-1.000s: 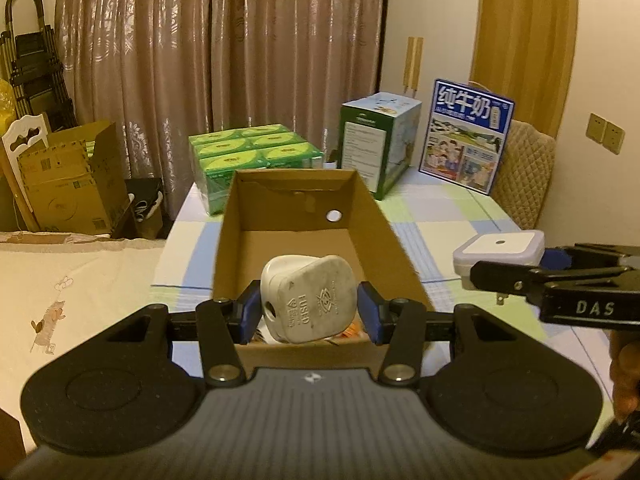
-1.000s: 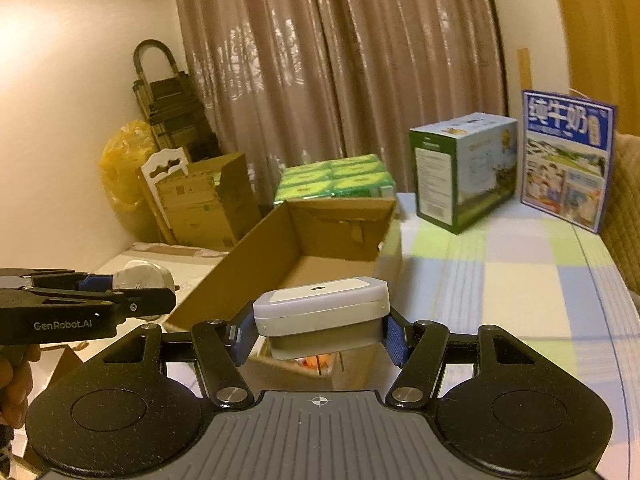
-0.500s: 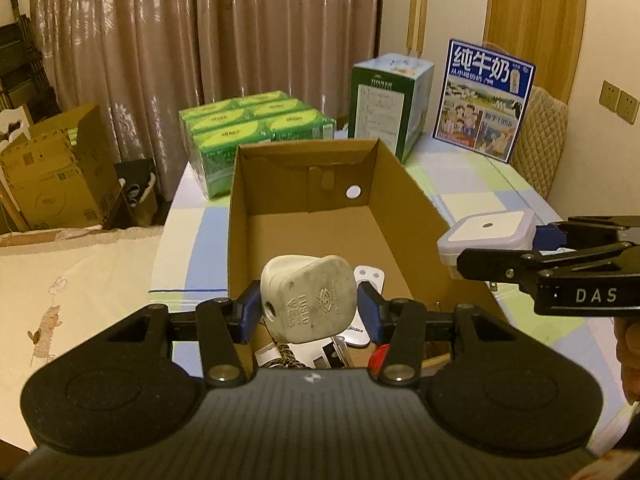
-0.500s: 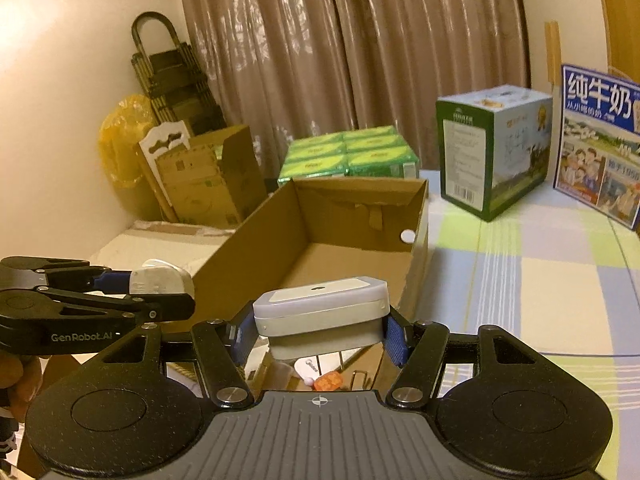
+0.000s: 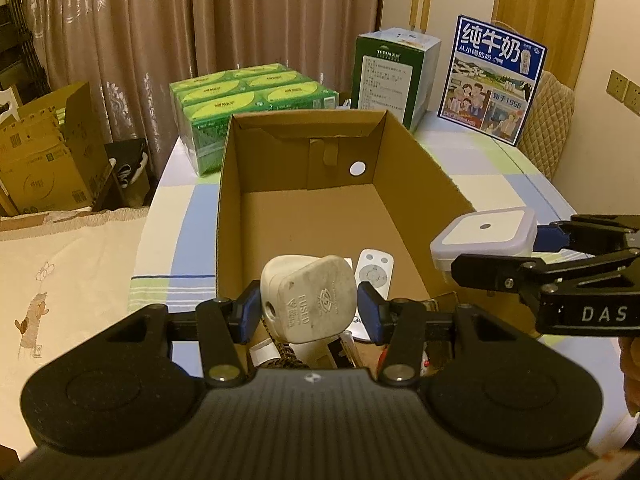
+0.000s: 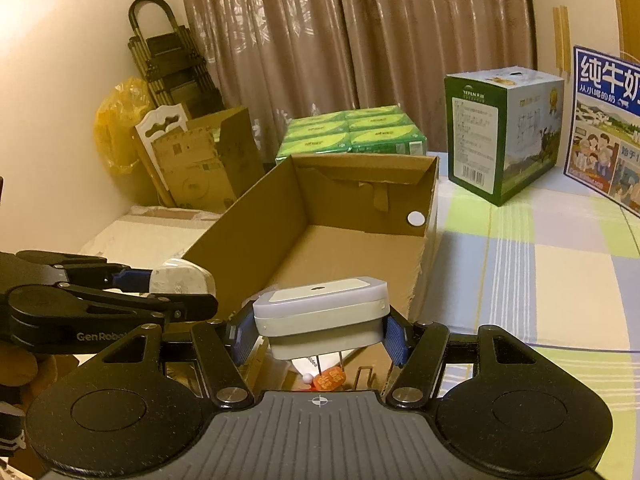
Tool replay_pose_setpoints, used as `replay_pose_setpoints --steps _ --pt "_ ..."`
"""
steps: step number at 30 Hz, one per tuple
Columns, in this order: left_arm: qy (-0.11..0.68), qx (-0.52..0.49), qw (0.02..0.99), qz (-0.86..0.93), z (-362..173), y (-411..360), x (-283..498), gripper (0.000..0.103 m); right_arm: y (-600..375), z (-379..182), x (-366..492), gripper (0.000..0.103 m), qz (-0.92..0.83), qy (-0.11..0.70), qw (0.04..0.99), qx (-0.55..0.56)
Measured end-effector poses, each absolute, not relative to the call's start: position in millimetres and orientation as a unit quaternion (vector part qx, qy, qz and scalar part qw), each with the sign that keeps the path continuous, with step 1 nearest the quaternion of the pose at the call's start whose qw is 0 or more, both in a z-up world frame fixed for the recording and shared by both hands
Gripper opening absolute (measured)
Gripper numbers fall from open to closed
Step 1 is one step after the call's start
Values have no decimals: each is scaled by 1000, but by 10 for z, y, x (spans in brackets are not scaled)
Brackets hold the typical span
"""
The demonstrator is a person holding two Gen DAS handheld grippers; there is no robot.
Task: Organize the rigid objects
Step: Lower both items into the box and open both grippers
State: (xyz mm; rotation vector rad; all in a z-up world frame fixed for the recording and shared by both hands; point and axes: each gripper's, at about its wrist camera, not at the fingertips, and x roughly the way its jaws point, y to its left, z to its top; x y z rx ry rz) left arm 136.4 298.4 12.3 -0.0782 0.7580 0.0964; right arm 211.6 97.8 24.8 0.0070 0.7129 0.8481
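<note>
My left gripper (image 5: 308,308) is shut on a white fused plug (image 5: 309,303) and holds it over the near end of an open cardboard box (image 5: 420,172). My right gripper (image 6: 320,332) is shut on a white square plug-in night light (image 6: 322,316) with two metal prongs, over the box's near right corner. The night light (image 5: 485,237) and right gripper also show at the right of the left wrist view. The plug (image 6: 182,278) shows at the left of the right wrist view. A white remote (image 5: 374,274) and other small items lie in the box's near end.
The box sits on a table with a checked cloth (image 6: 540,272). Behind it stand green tissue packs (image 5: 252,100), a green milk carton box (image 5: 394,72) and a blue milk box (image 5: 494,80). Cardboard boxes (image 5: 44,152) sit on the floor at left.
Both grippers have risen and moved forward over the box's near end, so I now look down into it. Both still hold their objects.
</note>
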Motion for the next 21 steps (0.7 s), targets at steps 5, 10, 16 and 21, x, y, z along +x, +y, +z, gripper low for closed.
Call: replay_pose_setpoints --steps 5,10,16,21 --pt "375 -37 925 44 74 2974 1395 45 1008 229 2111 59 404 339 849 0" --pt "379 -34 924 43 34 2971 1410 45 1021 221 2104 59 404 341 849 -1" --pt "383 -35 922 39 -12 2968 1447 45 1029 177 2126 59 403 344 848 -2" --pt "385 -32 922 36 -37 2972 1472 45 1038 148 2134 59 401 346 848 -1"
